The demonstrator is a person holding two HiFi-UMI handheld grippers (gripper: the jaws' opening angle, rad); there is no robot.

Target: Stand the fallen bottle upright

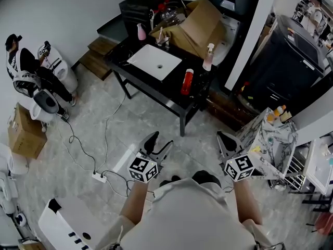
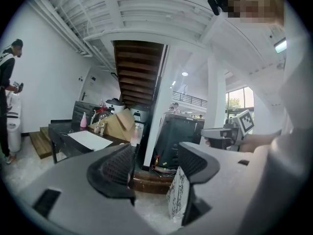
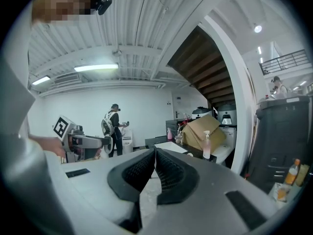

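Our left claw (image 1: 159,142) is hanging with jaws apart, our right claw (image 1: 226,138) with jaws together, both empty, well back from the table (image 1: 156,90) where the red bottle (image 1: 187,82) is sitting by the sink (image 1: 154,61) (we are judging it upright, nothing left).

Bathrm-fixture showrm: toilet (image 1: 46,104), basin (image 1: 154,61), cardboard box (image 1: 25,134).
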